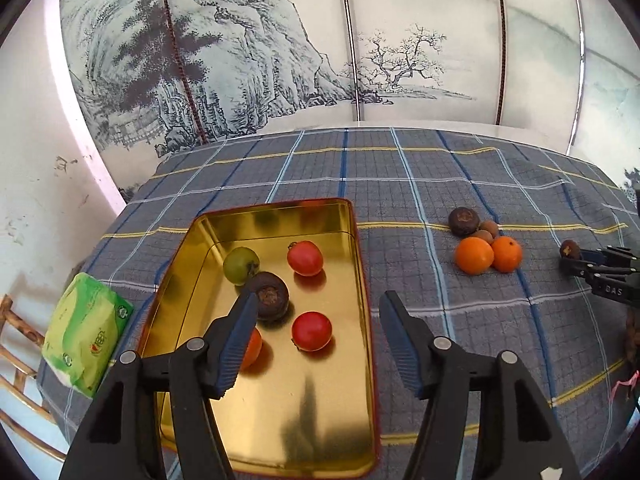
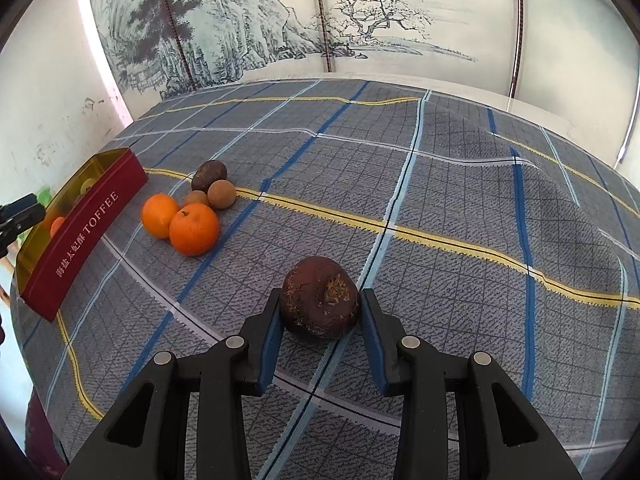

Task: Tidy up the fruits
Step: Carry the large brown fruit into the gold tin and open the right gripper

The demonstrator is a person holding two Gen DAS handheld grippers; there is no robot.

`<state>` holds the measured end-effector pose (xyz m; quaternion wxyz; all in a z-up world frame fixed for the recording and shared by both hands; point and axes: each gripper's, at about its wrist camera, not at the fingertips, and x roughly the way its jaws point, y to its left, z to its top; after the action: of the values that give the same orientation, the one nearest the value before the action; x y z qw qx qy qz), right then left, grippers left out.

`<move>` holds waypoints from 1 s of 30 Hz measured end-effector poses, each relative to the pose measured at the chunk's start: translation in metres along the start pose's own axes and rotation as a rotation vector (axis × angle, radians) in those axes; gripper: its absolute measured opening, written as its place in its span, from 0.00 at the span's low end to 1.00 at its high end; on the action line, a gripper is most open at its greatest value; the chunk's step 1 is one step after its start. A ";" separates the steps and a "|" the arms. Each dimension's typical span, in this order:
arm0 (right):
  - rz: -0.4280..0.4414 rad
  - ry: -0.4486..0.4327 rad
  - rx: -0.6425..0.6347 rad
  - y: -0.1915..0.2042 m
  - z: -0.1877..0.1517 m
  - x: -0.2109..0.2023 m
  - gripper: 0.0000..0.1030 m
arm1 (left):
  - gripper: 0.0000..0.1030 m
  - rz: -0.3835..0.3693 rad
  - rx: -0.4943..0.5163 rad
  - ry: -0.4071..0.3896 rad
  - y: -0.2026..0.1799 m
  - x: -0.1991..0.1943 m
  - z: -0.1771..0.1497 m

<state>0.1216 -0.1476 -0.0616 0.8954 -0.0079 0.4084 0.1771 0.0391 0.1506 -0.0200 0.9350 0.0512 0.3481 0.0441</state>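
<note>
A gold tin tray (image 1: pixel 280 420) with red outer walls (image 2: pixel 86 232) lies on the plaid cloth. It holds a green fruit (image 1: pixel 240 265), two red tomatoes (image 1: pixel 305 257) (image 1: pixel 311 330), a dark brown fruit (image 1: pixel 269 296) and an orange fruit partly hidden behind my left finger. My left gripper (image 1: pixel 320 306) is open and empty above the tray. My right gripper (image 2: pixel 320 300) is shut on a dark brown fruit (image 2: pixel 319 303) low over the cloth, seen also in the left wrist view (image 1: pixel 569 249). Two oranges (image 2: pixel 193 229) (image 2: pixel 158 215), a dark fruit (image 2: pixel 209 175) and two small brown fruits (image 2: pixel 221 194) sit together.
A green tissue pack (image 1: pixel 86 334) lies left of the tray at the table edge. A wooden chair back (image 1: pixel 16 344) stands beyond that edge. A painted screen (image 1: pixel 320 40) backs the table. The cloth (image 2: pixel 460 184) bulges at the right.
</note>
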 end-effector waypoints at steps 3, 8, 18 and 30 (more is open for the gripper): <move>-0.013 0.002 -0.012 0.001 0.000 0.000 0.37 | 0.61 -0.002 0.005 -0.002 -0.004 -0.007 -0.002; -0.004 0.010 -0.016 0.011 -0.005 -0.006 0.37 | 0.66 0.005 0.008 -0.022 -0.004 -0.020 -0.005; 0.089 -0.006 -0.018 0.046 -0.010 -0.029 0.37 | 0.75 0.021 -0.022 -0.026 0.007 -0.035 -0.015; 0.264 -0.059 -0.166 0.153 0.020 -0.056 0.37 | 0.78 0.077 -0.134 -0.025 0.054 -0.067 -0.048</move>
<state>0.0529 -0.0182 0.0123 0.8721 -0.0229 0.3635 0.3268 -0.0452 0.1992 -0.0059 0.9382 0.0023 0.3305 0.1027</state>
